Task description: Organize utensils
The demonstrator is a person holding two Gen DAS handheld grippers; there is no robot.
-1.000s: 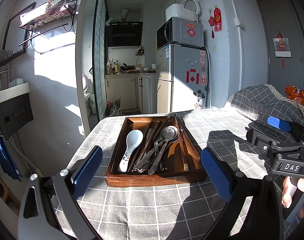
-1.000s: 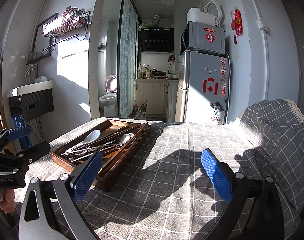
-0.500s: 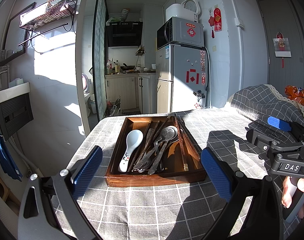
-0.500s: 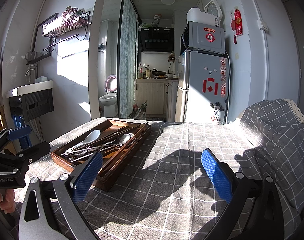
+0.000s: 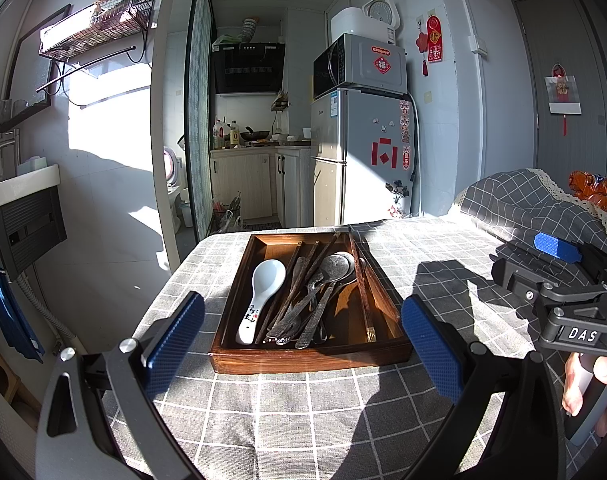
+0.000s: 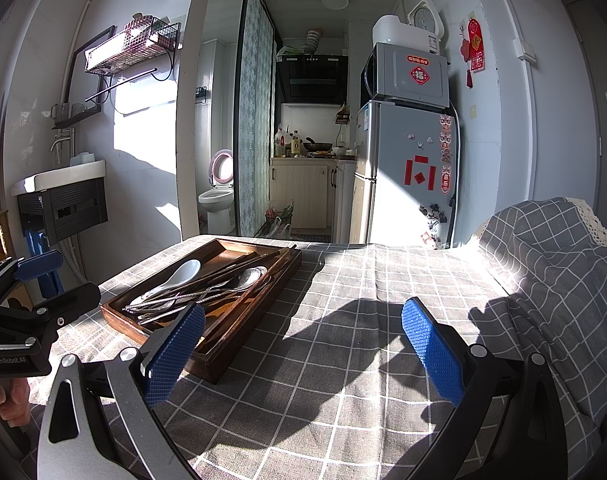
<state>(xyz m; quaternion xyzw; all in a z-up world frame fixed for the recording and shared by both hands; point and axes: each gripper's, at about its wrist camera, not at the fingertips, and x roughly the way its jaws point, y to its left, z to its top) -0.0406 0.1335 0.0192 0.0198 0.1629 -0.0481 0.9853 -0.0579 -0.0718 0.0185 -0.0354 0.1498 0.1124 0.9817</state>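
Nearest the cameras, both claws are seen spread wide with nothing between their blue pads: the left claw [image 5: 303,344] is held low over the checked cloth of the desk [image 5: 303,408], aimed straight at the short end of the wooden tray [image 5: 311,360], while the right claw [image 6: 303,344] is held over bare cloth to the tray's right, well apart from it. Beyond the left claw, all the utensils in view are found inside the tray; none is seen lying on the cloth. A white ceramic spoon [image 5: 263,292] is laid along the left side, a bundle of dark chopsticks [image 5: 299,276] and metal spoons and forks [image 5: 323,284] is heaped crosswise in the middle, and 1 further pair of chopsticks [image 5: 359,280] is laid near the right wall. The right part of the tray floor is left bare. The utensils are thus gathered but overlapping and unsorted, which fits either a pile awaiting sorting or a tray counted as filled; which of the 2 holds cannot be settled here. Farther off, a fridge [image 5: 363,152] and kitchen are seen.
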